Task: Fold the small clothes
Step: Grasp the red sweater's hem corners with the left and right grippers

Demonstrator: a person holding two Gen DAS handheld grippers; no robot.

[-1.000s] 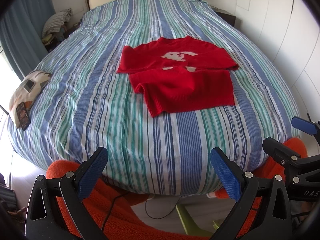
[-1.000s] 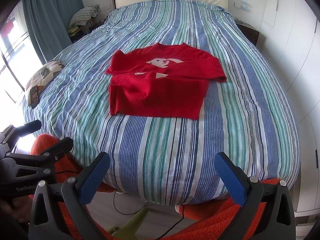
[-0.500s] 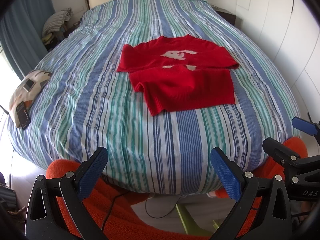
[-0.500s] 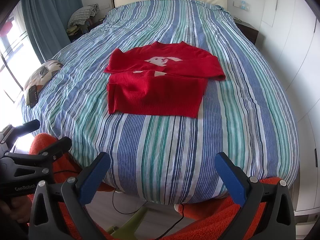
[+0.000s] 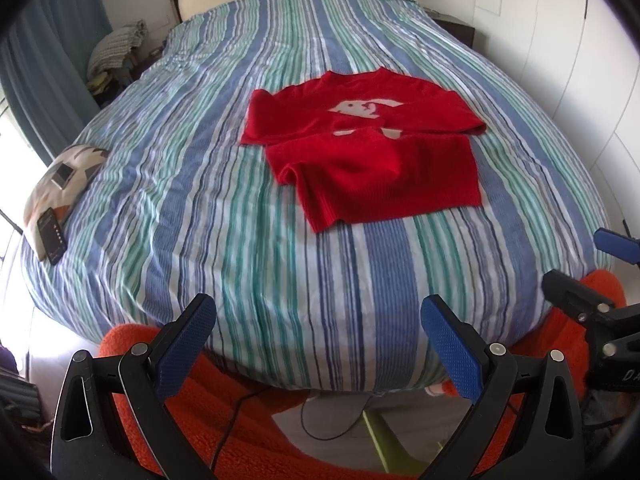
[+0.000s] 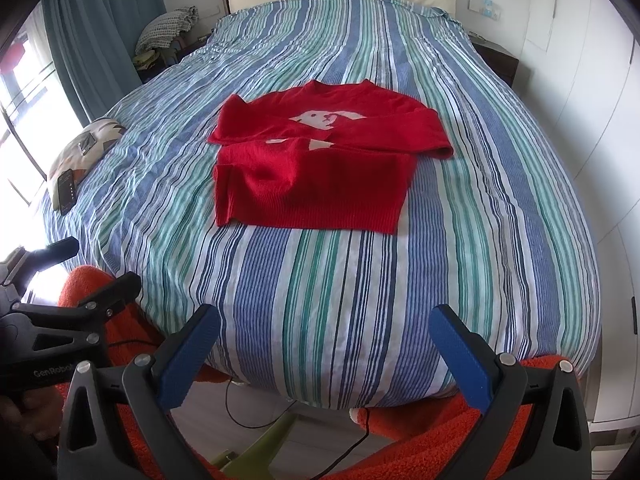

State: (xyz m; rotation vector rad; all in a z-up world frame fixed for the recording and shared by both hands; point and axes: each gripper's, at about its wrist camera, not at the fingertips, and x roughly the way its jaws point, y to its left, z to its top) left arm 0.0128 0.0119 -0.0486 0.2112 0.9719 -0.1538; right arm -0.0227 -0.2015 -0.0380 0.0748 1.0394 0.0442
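the red sweater [image 6: 316, 164] lies mid-bed [image 6: 480, 216] with sleeves crossed over the chest, seemingly so the body can fold next. both grippers, left [image 5: 316, 344] and right [image 6: 324, 354], hang off the near edge, jaws released and empty. only the right view shows the left gripper's side; only the left view shows the sweater's near-left corner bunched.
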